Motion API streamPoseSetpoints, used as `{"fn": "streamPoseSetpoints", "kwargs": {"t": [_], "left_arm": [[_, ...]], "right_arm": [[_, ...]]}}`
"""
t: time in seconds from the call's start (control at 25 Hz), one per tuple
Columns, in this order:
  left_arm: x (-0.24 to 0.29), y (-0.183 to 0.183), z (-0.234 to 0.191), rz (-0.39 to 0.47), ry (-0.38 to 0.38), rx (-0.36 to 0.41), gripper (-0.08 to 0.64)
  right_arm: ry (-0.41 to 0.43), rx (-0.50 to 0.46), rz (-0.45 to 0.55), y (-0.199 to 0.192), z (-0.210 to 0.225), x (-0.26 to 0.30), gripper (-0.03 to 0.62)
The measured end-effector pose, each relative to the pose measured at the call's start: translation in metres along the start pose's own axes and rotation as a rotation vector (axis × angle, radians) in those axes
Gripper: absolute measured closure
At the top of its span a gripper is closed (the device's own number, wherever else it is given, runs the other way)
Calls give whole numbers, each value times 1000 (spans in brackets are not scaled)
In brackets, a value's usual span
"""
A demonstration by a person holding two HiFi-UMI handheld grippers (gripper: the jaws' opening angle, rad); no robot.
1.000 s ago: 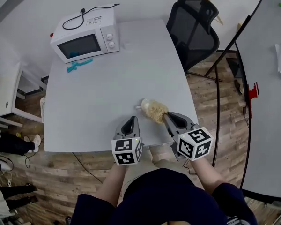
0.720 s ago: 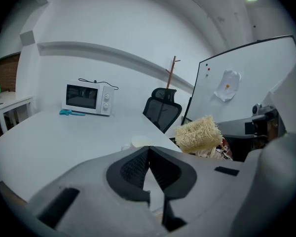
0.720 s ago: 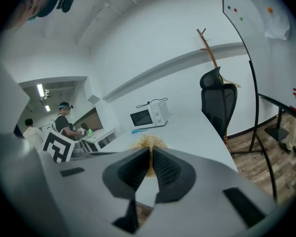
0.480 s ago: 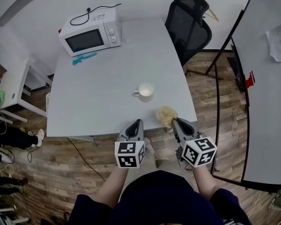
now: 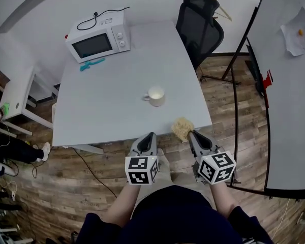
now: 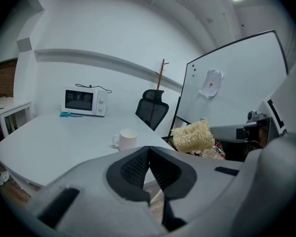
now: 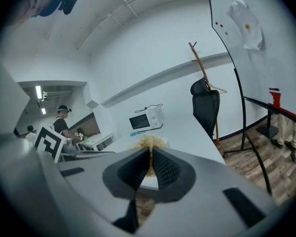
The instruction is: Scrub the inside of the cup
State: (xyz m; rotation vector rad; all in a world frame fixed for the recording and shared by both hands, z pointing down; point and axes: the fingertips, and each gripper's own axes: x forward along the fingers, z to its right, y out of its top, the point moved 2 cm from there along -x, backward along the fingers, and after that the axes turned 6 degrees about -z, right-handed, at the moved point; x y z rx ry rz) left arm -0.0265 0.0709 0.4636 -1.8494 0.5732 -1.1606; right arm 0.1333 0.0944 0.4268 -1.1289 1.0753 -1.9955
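Observation:
A white cup [image 5: 155, 96] with a handle on its left stands upright near the middle of the grey table [image 5: 107, 105]; the left gripper view shows the cup [image 6: 125, 138] well ahead. My right gripper [image 5: 189, 132] is shut on a tan loofah scrubber [image 5: 182, 127], held at the table's near right corner. The scrubber [image 7: 148, 142] peeks above the jaws in the right gripper view, and the scrubber [image 6: 193, 135] also appears off to the right in the left gripper view. My left gripper [image 5: 151, 135] hangs off the table's near edge, shut with nothing in it.
A white microwave [image 5: 97, 36] sits at the table's far left corner with a teal object [image 5: 91, 64] in front of it. A black office chair [image 5: 199, 23] stands beyond the far right side. A whiteboard [image 5: 290, 80] lines the right. A small white side table [image 5: 12, 108] is at the left.
Both grippers have drawn back toward me, away from the cup. The scrubber, which was at the cup a second ago, has come away with the right gripper, leaving the cup standing alone.

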Motion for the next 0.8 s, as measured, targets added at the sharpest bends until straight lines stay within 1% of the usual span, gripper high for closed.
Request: {"fn": "streamPoseSetpoints", "kwargs": {"t": [0.16,0.8], "left_arm": [[-3,-1,3,3,-12,-38,543],[-7,-6,3,7,10,-66,543]], "right_arm": [[4,16,5,-4,-1,-6,557],[15,1,32,-1,-3,-14,557]]}}
